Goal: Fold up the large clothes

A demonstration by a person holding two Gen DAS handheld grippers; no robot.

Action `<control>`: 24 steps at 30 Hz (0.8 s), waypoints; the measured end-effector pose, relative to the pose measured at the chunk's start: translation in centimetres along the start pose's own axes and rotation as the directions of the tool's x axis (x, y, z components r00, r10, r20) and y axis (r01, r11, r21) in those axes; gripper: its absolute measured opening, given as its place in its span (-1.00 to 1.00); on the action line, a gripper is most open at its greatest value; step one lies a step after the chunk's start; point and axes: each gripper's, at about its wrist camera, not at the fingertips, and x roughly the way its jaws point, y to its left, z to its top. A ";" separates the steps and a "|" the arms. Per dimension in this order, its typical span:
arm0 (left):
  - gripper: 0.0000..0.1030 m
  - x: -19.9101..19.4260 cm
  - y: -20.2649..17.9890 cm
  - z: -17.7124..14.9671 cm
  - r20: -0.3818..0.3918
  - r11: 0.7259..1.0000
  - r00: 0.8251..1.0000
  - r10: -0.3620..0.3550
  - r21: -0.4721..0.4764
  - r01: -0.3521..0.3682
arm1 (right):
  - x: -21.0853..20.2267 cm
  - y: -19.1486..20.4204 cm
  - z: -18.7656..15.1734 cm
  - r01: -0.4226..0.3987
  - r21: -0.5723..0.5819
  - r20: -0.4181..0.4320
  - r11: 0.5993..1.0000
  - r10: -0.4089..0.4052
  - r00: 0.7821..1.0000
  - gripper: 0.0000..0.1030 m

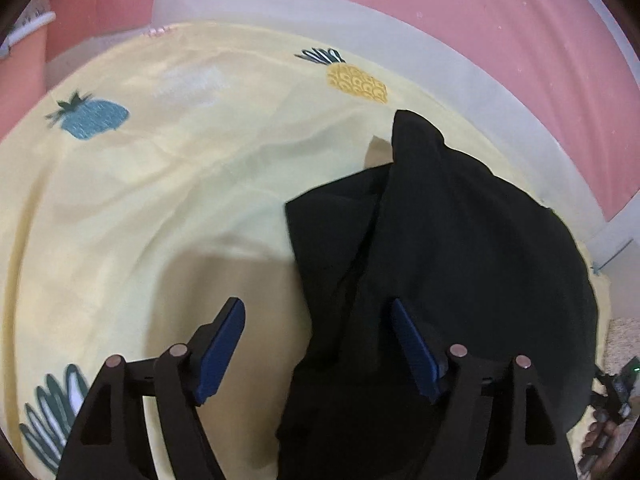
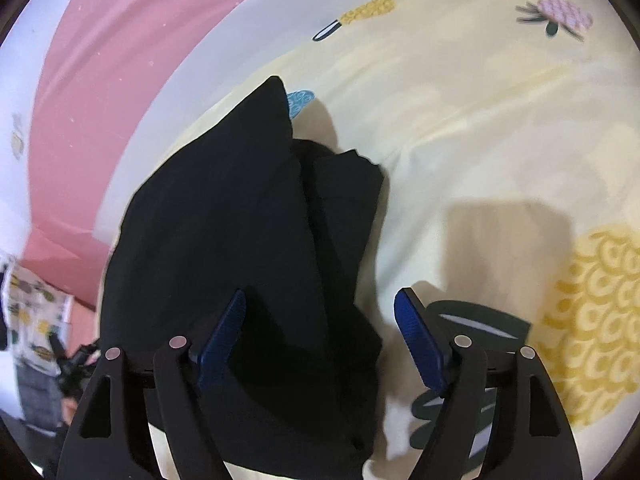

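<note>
Lying on yellow sheet point(image 1: 160, 184), black garment point(image 1: 460, 240) bunched, L gripper point(image 1: 318, 344) & R gripper point(image 2: 320, 340) jaws spread, unpinched.

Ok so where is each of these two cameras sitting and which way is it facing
Left wrist: on the left claw, looking down along its open blue pads at the folded black fabric garment on the yellow pineapple-print bedsheet; a hand shows at lower right.
Right wrist: on the right claw, angled down at the garment and sheet; pads open.
Shared: garment, sheet, pink wall.
</note>
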 end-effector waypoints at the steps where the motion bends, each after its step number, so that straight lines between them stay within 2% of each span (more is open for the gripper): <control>1: 0.58 0.4 0.0 0.1 -0.010 1.000 1.000 -0.017 -0.006 0.017 | 0.2 -0.2 0.1 -0.015 0.006 -0.004 1.000 0.015 1.000 0.49; 4: 0.66 1.4 0.5 0.3 -0.040 0.995 0.995 -0.088 -0.044 0.086 | 0.8 -0.4 0.2 -0.083 0.023 -0.026 0.996 0.084 0.996 0.49; 9: 0.83 3.6 1.4 0.4 -0.085 0.976 0.977 -0.197 -0.113 0.187 | 2.1 -0.1 0.5 -0.152 0.027 -0.069 0.988 0.154 0.986 0.49; 16: 0.88 5.1 0.7 0.8 -0.102 0.967 0.962 -0.252 -0.069 0.245 | 4.4 0.1 1.0 -0.240 0.053 -0.115 0.969 0.244 0.963 0.57; 19: 0.87 5.6 0.1 1.0 -0.114 0.964 0.958 -0.264 -0.048 0.260 | 4.8 0.5 1.1 -0.241 0.040 -0.120 0.970 0.245 0.962 0.58; 21: 0.85 5.8 -0.3 1.0 -0.120 0.965 0.957 -0.263 -0.033 0.261 | 4.7 1.0 1.0 -0.234 0.020 -0.121 0.972 0.235 0.964 0.45; 23: 0.75 6.0 -0.8 1.1 -0.128 0.966 0.958 -0.256 -0.011 0.257 | 4.3 1.3 0.9 -0.220 -0.002 -0.117 0.976 0.218 0.969 0.32; 24: 0.64 6.0 -1.1 1.0 -0.130 0.968 0.959 -0.250 0.001 0.252 | 4.1 1.2 1.0 -0.212 -0.008 -0.115 0.977 0.210 0.971 0.24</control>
